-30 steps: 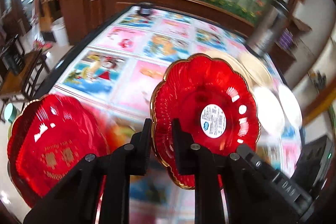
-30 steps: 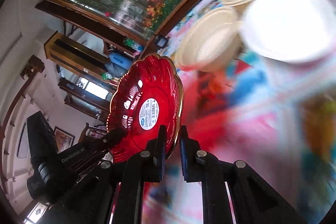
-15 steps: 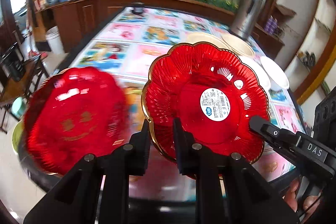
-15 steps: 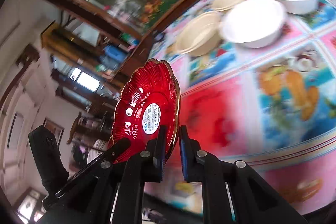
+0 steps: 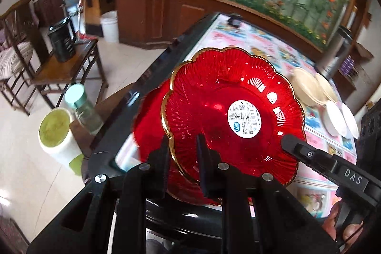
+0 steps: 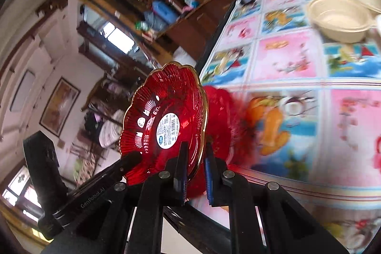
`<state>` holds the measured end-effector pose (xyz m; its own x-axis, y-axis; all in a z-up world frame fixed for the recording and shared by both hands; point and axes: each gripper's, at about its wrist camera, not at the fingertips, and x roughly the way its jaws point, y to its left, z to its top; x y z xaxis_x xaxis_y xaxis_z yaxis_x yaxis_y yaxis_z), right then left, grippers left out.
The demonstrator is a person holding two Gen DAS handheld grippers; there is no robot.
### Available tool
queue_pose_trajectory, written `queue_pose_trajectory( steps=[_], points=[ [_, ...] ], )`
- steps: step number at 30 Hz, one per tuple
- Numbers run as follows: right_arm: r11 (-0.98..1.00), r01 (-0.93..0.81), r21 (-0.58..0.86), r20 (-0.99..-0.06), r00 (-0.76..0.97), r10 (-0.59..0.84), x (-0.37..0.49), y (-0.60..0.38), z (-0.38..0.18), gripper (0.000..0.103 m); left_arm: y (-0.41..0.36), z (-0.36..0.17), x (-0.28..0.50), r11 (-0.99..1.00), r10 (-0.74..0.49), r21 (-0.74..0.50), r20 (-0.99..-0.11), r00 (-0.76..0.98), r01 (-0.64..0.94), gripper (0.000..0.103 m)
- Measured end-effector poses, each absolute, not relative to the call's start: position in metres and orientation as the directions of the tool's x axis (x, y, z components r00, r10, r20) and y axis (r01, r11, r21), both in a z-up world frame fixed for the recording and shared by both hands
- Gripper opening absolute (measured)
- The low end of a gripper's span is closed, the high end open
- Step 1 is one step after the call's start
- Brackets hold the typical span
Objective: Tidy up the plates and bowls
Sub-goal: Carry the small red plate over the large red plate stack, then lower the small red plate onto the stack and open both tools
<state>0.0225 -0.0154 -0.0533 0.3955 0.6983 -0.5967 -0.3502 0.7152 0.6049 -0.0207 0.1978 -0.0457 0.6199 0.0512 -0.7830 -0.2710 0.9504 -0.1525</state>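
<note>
A red scalloped plate with a gold rim and a white sticker (image 5: 235, 116) is held tilted in the air, its underside facing both cameras (image 6: 166, 120). My left gripper (image 5: 183, 154) is shut on its near rim. My right gripper (image 6: 195, 163) is shut on the rim from the other side. A second red plate (image 5: 147, 118) lies on the table's near left corner, right behind the held one; it shows blurred in the right wrist view (image 6: 223, 120).
Two cream bowls (image 5: 307, 87) and two white bowls (image 5: 338, 118) stand at the table's right side by a steel thermos (image 5: 338, 51). The table has a colourful picture cloth (image 6: 297, 63). A small stand with cups (image 5: 59, 135) sits off the left edge.
Both grippers have carried the held plate left, toward the table's near left corner. It now hangs directly over the second red plate, hiding most of it.
</note>
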Motion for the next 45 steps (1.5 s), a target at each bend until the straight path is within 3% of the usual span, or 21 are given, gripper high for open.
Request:
queue_pose_trajectory(
  steps=[12,29,39,45],
  points=[
    [0.771,-0.313,0.555,-0.703,0.319,0.636,0.044,0.024,-0.093,0.012,0.214,-0.079,-0.001,0.955,0.083,-0.087,-0.838,0.539,-0.283,0.020],
    [0.856,-0.369,0.363,-0.766,0.406,0.499,0.032,0.046,-0.082,0.022,0.199,-0.076,0.003,0.962,0.239,0.128,-0.822,0.517,-0.241,0.023],
    [0.867,-0.378,0.326,-0.788,0.398,0.470,0.035,0.049,-0.081,0.023,0.198,-0.072,0.001,0.963,0.241,0.133,-0.815,0.527,-0.236,0.023],
    [0.881,-0.404,0.247,-0.798,0.430,0.421,0.031,0.052,-0.072,0.029,0.198,-0.070,0.000,0.962,0.246,0.136,-0.812,0.530,-0.238,0.023]
  ],
)
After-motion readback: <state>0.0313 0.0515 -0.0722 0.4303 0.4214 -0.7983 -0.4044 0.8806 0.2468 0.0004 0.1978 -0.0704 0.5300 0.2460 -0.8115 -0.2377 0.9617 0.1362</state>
